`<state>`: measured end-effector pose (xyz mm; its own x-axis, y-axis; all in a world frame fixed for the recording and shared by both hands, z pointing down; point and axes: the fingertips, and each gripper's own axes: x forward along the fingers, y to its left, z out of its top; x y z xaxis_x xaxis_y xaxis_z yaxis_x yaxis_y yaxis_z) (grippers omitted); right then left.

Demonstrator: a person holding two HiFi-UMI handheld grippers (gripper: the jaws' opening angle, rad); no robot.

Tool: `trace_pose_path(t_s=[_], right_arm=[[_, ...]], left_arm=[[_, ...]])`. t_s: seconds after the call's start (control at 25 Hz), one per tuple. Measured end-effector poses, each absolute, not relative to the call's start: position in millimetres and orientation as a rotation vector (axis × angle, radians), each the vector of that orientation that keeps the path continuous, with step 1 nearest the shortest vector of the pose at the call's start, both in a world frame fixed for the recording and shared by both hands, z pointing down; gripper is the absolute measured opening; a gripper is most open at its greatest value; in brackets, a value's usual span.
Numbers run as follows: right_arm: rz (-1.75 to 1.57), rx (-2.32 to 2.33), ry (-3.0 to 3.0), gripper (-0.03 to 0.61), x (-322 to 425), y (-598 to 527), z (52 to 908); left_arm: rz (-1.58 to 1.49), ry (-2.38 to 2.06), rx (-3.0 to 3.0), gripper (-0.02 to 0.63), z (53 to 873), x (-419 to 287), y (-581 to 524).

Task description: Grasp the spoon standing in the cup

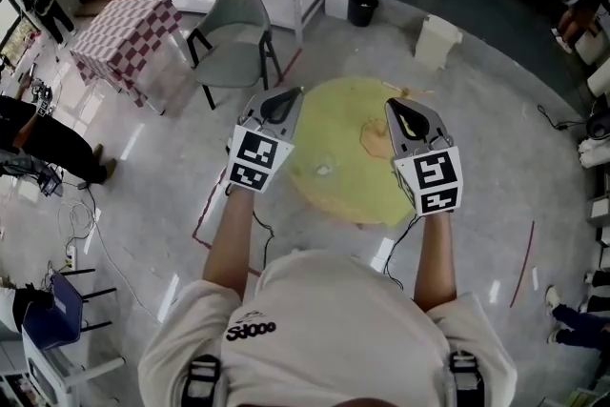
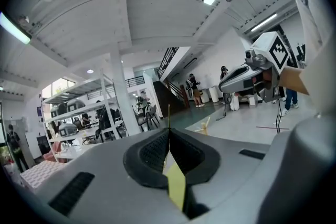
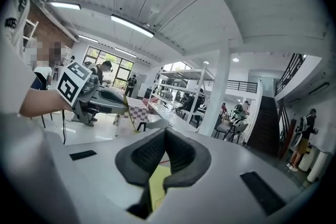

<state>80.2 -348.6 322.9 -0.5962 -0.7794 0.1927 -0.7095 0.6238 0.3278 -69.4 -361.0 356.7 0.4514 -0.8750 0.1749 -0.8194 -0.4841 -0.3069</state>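
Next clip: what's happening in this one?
A person stands at a round yellow table with a pair of tongs in each hand. The left tongs and the right tongs are both shut and empty. They are held side by side over the table and point out into the room rather than down. Nothing is gripped or touched. No cup or spoon can be made out on the table in the head view, so the grasp has not begun.

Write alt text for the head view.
From above, a person holds the left hand-held gripper and right hand-held gripper, both shut and empty, over a round yellow table. A grey chair stands beyond it.
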Motion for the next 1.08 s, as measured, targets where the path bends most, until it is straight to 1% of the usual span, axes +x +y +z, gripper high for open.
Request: trace_pose_path(t_s=[0.84, 1.08], right_arm=[[-0.277, 1.191, -2.515, 0.018, 79.4, -337.3, 336.6], [-0.257, 1.189, -2.511, 0.018, 75.9, -337.3, 340.6]], left_arm=[[-0.473, 1.466, -2.547, 0.031, 366.0, -58.8, -345.9], [-0.484, 1.483, -2.554, 0.031, 370.9, -65.0, -344.2]])
